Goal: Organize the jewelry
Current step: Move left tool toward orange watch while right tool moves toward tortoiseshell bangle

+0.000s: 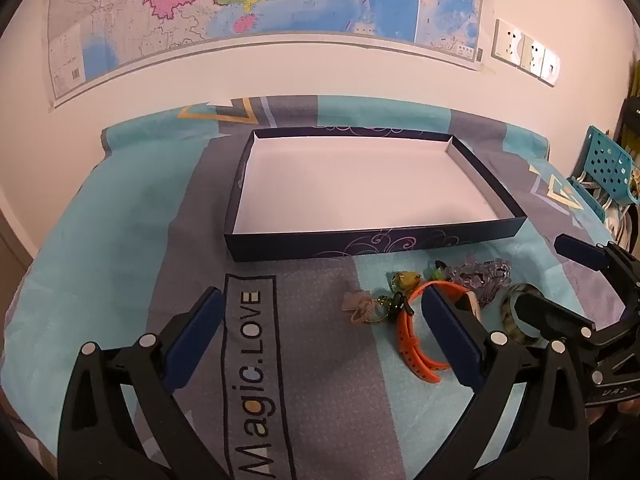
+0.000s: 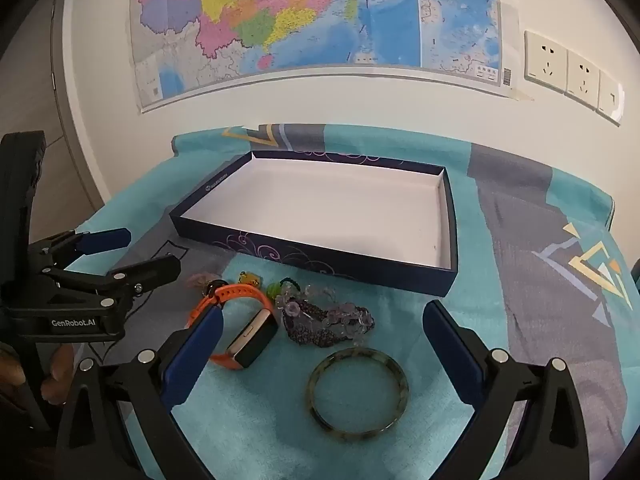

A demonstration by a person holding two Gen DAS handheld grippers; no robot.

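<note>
A dark blue box [image 1: 372,245] [image 2: 304,248] with an empty white inside lies on the cloth. In front of it lie an orange-strapped watch [image 2: 250,338] [image 1: 408,344], a purple bead bracelet [image 2: 324,322] [image 1: 482,276], a dark mottled bangle [image 2: 358,390] [image 1: 510,314] and small trinkets [image 1: 376,304]. My left gripper [image 1: 320,332] is open above the cloth, left of the jewelry; it shows in the right wrist view [image 2: 148,252]. My right gripper [image 2: 320,332] is open above the bangle and watch; it shows in the left wrist view [image 1: 552,276].
A teal and grey patterned cloth [image 1: 120,260] [image 2: 540,320] covers the table. A map [image 2: 312,16] and wall sockets [image 2: 568,72] are on the wall behind. A teal perforated chair [image 1: 608,164] stands at the right.
</note>
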